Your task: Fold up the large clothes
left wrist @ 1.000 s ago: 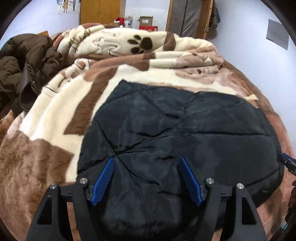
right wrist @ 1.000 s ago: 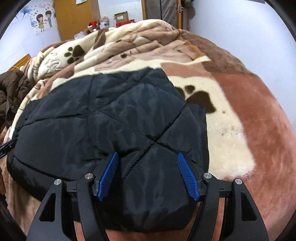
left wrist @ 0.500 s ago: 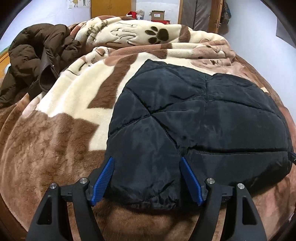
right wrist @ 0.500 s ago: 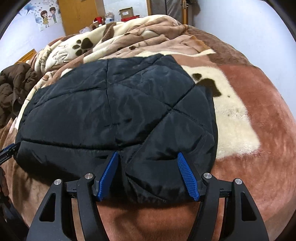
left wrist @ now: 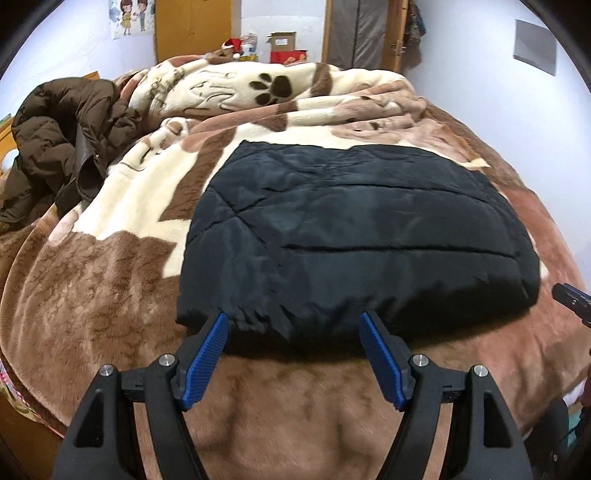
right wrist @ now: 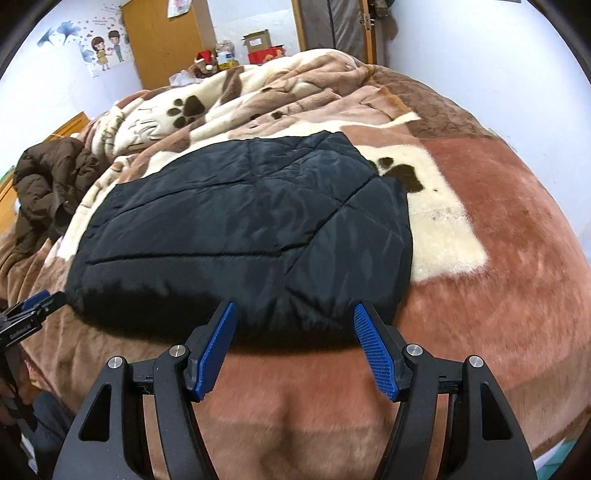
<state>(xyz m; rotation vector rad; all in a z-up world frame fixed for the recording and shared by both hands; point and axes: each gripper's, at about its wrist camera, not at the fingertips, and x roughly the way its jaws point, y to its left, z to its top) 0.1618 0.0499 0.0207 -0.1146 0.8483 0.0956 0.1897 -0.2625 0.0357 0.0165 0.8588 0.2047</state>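
Note:
A black quilted jacket [left wrist: 354, 236] lies folded into a flat rectangle on the brown and cream blanket; it also shows in the right wrist view [right wrist: 251, 229]. My left gripper [left wrist: 293, 325] is open and empty, just in front of the jacket's near left edge, not touching it. My right gripper [right wrist: 293, 314] is open and empty, just in front of the jacket's near right edge. The tip of the right gripper shows at the right edge of the left wrist view [left wrist: 572, 299], and the left gripper at the left edge of the right wrist view [right wrist: 29, 310].
A brown puffer coat [left wrist: 62, 140] lies crumpled at the bed's left side, also in the right wrist view [right wrist: 48, 181]. The paw-print blanket [left wrist: 110, 280] covers the bed and is bunched at the far end. Boxes [left wrist: 284, 48] and a wooden wardrobe [left wrist: 192, 26] stand behind.
Both grippers have drawn back from over the jacket toward the bed's near edge. The jacket now lies wholly ahead of the fingertips and stays flat.

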